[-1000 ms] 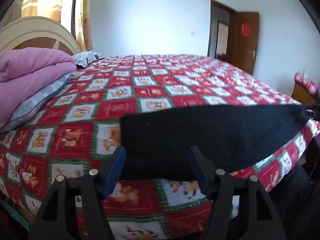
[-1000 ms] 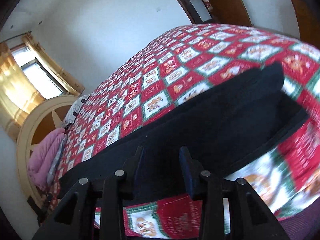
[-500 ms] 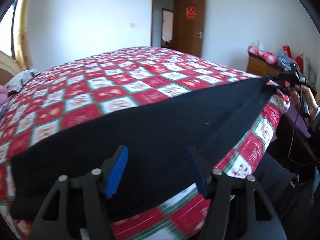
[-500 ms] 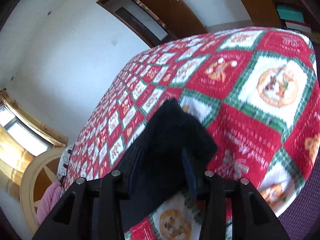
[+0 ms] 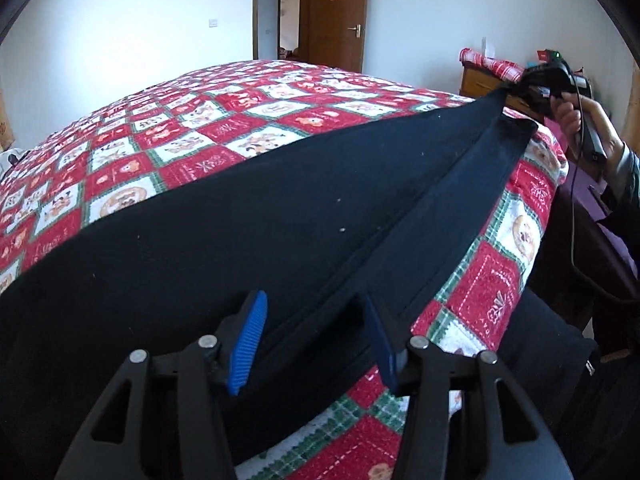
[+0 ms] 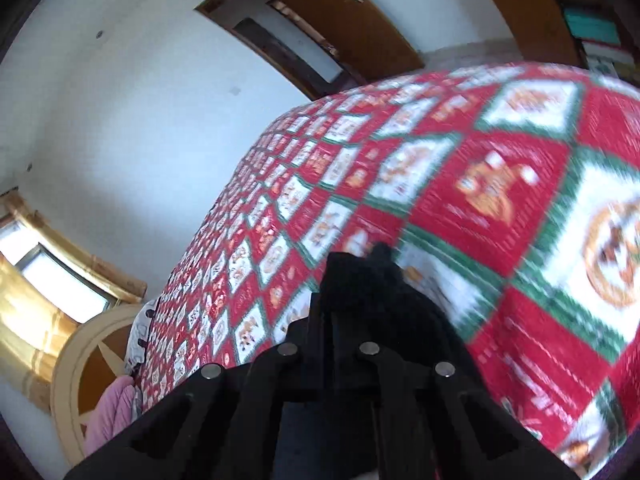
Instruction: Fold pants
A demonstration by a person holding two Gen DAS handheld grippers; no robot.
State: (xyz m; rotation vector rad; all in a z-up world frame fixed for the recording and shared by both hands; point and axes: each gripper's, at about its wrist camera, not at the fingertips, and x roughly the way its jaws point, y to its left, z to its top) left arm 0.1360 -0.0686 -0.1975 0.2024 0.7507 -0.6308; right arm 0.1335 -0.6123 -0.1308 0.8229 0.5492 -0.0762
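Note:
Black pants point(image 5: 248, 216) lie stretched along the near edge of a bed with a red, green and white patterned quilt point(image 5: 224, 120). My left gripper point(image 5: 312, 344) is open, its blue-padded fingers point(image 5: 246, 342) just above the near part of the pants. My right gripper point(image 6: 352, 280) is shut on the far end of the pants point(image 6: 360, 276). It also shows in the left wrist view point(image 5: 536, 84), held in a hand, lifting the pants' upper layer off the quilt at the right.
A brown door point(image 5: 338, 16) and open doorway are on the far wall. A wooden cabinet point(image 5: 476, 78) with a red cloth stands right of the bed. A round wooden headboard point(image 6: 80, 364) and a pink blanket point(image 6: 112, 412) are at the bed's head.
My right gripper closed on the end of the pants and lifted it. My left gripper swung right along the pants and stayed open.

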